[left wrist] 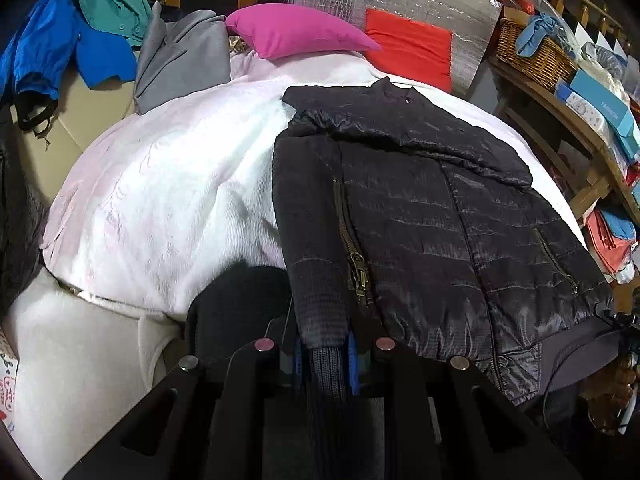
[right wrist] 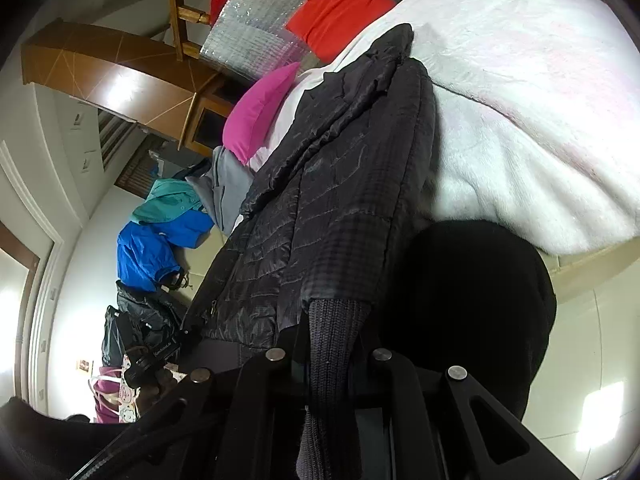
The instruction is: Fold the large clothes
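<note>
Jacket (left wrist: 432,216) lies spread on the bed, over the white blanket (left wrist: 168,200), collar toward the pillows and hem toward me. Flat placement makes sense: a padded garment this size needs the bed as a folding surface, and the hem edge is the natural place to take hold for a lengthwise or bottom-up fold.

Left gripper (left wrist: 324,354) is nearly closed, clamped on the ribbed knit cuff (left wrist: 326,360) at the near left corner of the jacket. Knit runs down between the blue pads (left wrist: 298,354). Brass zipper pull (left wrist: 360,276) sits just above the grip, so I judge I have the front edge near the zip, not the side seam.

Right gripper (right wrist: 332,354) is likewise almost shut, pinching ribbed knit (right wrist: 334,344) at its own corner; the fabric hangs through the fingers and the quilted body rises away from it toward the collar (right wrist: 394,46). Left gripper shows small in this view at the far hem (right wrist: 156,356).

With both hem corners pinched, the jacket is held ready to be lifted and carried toward the collar, I think. Pink pillow (left wrist: 296,30) and red cushion (left wrist: 412,52) sit beyond the collar, well apart from it. Other garments are heaped at the bed's far left: grey (left wrist: 184,60), blue (left wrist: 60,44), teal (left wrist: 114,8).
</note>
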A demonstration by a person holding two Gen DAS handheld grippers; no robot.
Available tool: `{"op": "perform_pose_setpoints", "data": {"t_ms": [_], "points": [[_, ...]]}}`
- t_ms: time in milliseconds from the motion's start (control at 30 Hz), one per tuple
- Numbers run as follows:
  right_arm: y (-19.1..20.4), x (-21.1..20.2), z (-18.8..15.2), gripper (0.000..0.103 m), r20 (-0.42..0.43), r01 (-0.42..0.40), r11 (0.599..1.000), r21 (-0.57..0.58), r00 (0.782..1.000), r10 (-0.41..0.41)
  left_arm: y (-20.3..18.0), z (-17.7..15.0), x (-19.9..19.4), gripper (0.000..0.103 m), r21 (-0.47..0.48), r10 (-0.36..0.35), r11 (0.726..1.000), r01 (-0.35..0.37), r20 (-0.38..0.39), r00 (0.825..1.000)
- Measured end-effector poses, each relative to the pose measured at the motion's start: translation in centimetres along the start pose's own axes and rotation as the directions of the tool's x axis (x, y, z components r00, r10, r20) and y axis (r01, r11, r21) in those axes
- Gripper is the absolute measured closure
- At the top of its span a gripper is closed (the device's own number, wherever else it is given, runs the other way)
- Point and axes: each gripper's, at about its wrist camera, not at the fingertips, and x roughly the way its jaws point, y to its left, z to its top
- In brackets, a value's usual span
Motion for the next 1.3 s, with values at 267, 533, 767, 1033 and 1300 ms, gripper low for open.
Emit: {"op": "perform_pose_setpoints", "data": {"t_ms": [267, 533, 767, 1033, 1300], "points": [[-0.4, -0.4, 0.1, 0.091, 0.008, -0.037, 0.999, 0.006, 0.999, 0.037, -0.2, 2.7, 0.8, 0.085, -0.005, -0.009, 1.0, 0.009, 0.009, 1.0], [1.1, -1.0, 2.5, 0.091, 0.096, -0.165, 0.986, -0.002, 0.982, 0.165, -0.6, 5.0, 1.2, 0.085, -0.043, -0.027, 0.999, 0.029, 0.051, 0.998], [3.6, -0.6, 4.4, 0.091, 0.135, -0.202, 0.979, -0.041, 0.969, 0.205, -0.5, 7.6, 1.0, 0.085, -0.072, -0.04, 0.996, 0.048, 0.106, 0.994], [3.7, -1.2, 5.3, 0.091, 0.18, -0.199, 0.98, -0.025, 0.963, 0.2, -0.8, 8.8, 0.2, 0.085, -0.078, -0.043, 0.995, 0.055, 0.154, 0.987], [4.5, -1.0, 6.5, 0.091, 0.194, -0.194, 0.98, -0.043, 0.961, 0.198, -0.9, 10.2, 0.1, 0.085, -0.078, -0.045, 0.995, 0.06, 0.181, 0.982]]}}
